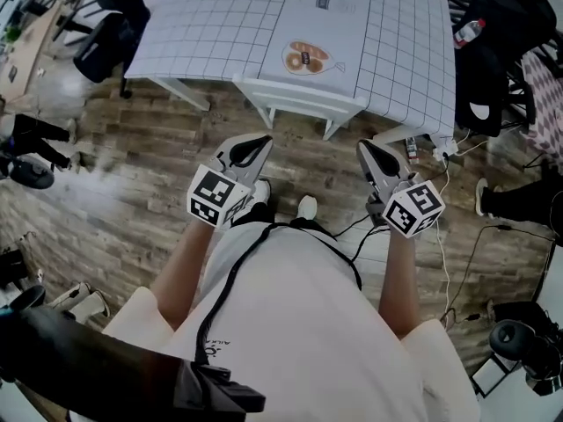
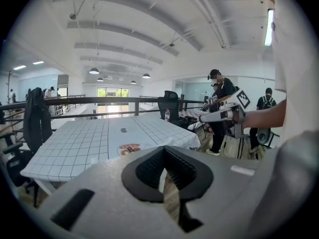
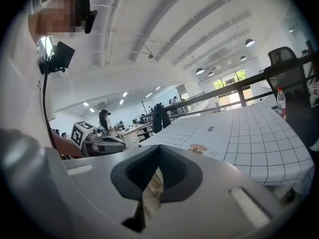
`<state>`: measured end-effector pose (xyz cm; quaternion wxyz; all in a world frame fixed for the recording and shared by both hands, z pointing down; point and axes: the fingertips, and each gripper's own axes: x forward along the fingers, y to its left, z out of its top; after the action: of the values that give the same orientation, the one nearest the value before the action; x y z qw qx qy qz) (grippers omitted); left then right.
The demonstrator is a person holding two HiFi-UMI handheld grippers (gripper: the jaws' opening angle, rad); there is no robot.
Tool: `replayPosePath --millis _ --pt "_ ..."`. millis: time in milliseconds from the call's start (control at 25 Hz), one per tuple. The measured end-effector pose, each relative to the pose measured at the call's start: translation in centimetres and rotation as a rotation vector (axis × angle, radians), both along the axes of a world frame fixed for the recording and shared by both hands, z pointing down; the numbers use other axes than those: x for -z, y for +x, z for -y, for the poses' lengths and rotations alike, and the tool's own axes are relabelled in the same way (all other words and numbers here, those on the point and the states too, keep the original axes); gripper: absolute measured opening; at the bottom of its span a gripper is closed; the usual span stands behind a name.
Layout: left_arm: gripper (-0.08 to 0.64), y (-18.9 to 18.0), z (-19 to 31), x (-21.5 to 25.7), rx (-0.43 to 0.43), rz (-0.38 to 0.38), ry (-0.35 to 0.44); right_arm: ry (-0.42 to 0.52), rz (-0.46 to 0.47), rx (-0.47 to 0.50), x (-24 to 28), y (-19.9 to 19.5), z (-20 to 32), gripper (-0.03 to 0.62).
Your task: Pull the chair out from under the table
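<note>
A white chair (image 1: 299, 98) stands tucked under the table (image 1: 220, 25), which carries a white grid cloth; only the chair's backrest top and two legs show. Both grippers hang over the wooden floor short of the chair, apart from it. My left gripper (image 1: 262, 141) points at the backrest's left end and my right gripper (image 1: 363, 146) at its right end. Each is shut with nothing between its jaws. In the left gripper view the shut jaws (image 2: 167, 176) face the table (image 2: 84, 138). In the right gripper view the jaws (image 3: 154, 176) are shut too.
A printed plate picture (image 1: 308, 58) lies on the cloth. Black office chairs stand at the far left (image 1: 110, 33) and far right (image 1: 493, 42), with a bottle (image 1: 469, 32). Cables (image 1: 453, 236) trail over the floor at right. Other people's feet show at both edges (image 1: 35, 139).
</note>
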<state>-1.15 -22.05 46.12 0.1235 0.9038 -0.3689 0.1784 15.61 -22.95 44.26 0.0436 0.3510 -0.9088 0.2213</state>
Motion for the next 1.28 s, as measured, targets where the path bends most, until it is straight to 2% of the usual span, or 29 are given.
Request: replayPosePath --millis 120,200,440,520,720,880,1040,1280 --pt "0.006 -1.7 1.6 -1.2 -0.044 0.060 0.009 0.006 -0.105 -0.014 -1.0 -0.7 1.5 0.005" --pt "0.006 -2.8 3.0 -2.1 -0.084 0.128 0.028 0.023 -0.217 -0.019 -1.9 -0.9 2.8 0.005" --pt "0.083 -6.0 8.6 -4.7 -0.201 0.329 0.075 0.085 -0.587 0.020 -4.4 -1.0 7.2 0.010" --pt "0.114 -6.6 10.6 -5.7 -0.242 0.392 0.085 0.085 -0.671 0.055 -5.3 -1.1 8.5 0.076" --pt "0.129 -6.5 14.1 -8.0 -0.351 0.533 0.116 0.051 -0.820 0.135 -8.6 -1.2 11.1 0.104" --pt "0.183 -5.9 16.0 -10.3 -0.426 0.619 0.102 0.037 -0.924 0.214 -11.1 -1.6 12.6 0.176" --pt "0.229 -5.6 17.4 -13.0 -0.539 0.736 0.076 0.038 -1.045 0.342 -13.3 -2.3 13.9 0.270" --pt "0.255 -5.3 18.1 -16.4 -0.662 0.864 0.025 0.054 -1.173 0.505 -15.8 -3.9 15.6 0.281"
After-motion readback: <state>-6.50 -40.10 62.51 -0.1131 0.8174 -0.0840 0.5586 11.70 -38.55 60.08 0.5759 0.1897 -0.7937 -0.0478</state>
